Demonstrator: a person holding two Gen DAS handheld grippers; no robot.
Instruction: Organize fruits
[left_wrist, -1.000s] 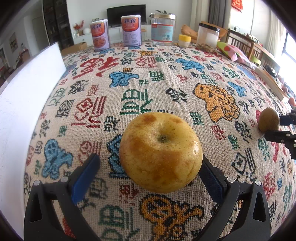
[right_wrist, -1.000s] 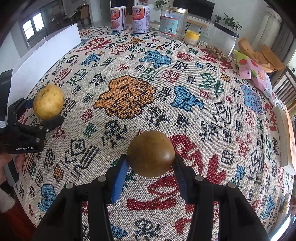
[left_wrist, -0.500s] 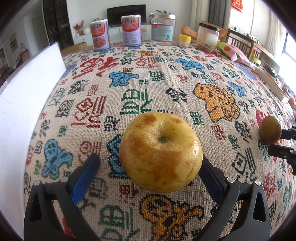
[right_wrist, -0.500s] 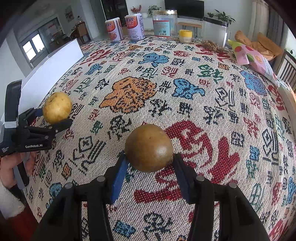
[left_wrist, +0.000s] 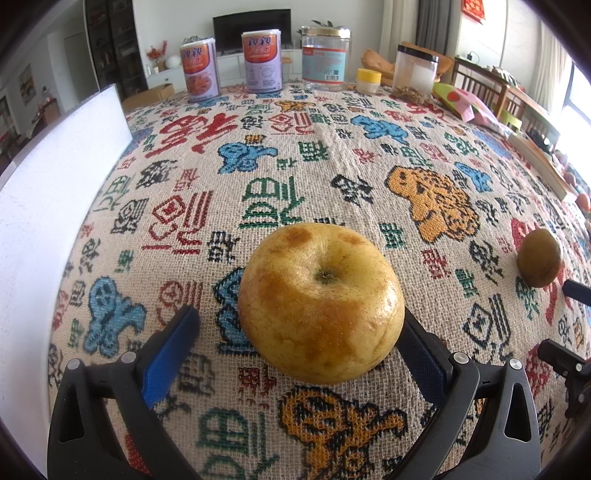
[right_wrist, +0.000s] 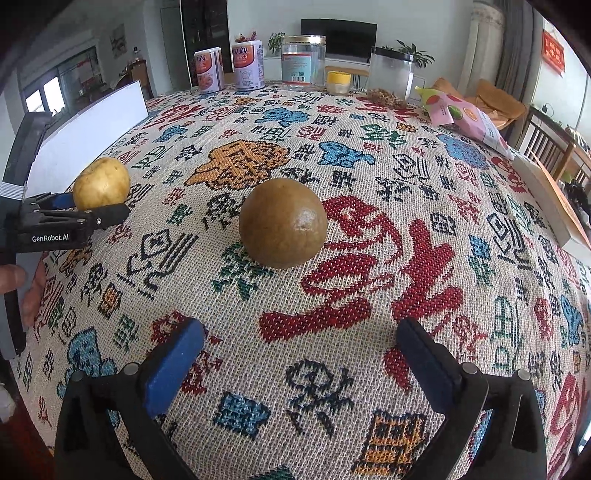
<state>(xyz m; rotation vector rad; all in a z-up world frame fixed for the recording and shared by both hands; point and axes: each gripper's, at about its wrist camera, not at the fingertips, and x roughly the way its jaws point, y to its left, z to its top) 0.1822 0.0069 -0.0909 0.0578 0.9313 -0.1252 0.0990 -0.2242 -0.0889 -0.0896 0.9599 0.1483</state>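
Looking over the bench, we note:
Bench (right_wrist: 424, 206): covered in coarse woven cloth with red, blue, green and orange figures.
Apple (left_wrist: 320, 302): round, yellow, russet-blotched, dimpled at the stem; it sits on the cloth between our left claw's fingers.
Left claw (left_wrist: 299, 343): jaws wide; the right blue pad meets the apple's skin, the left pad stands clear.
Brown fruit (right_wrist: 283, 222): smooth, dull, spherical; it rests on the cloth ahead of our right claw.
Right claw (right_wrist: 301, 354): jaws have just been opening; spread wide, nothing between them.
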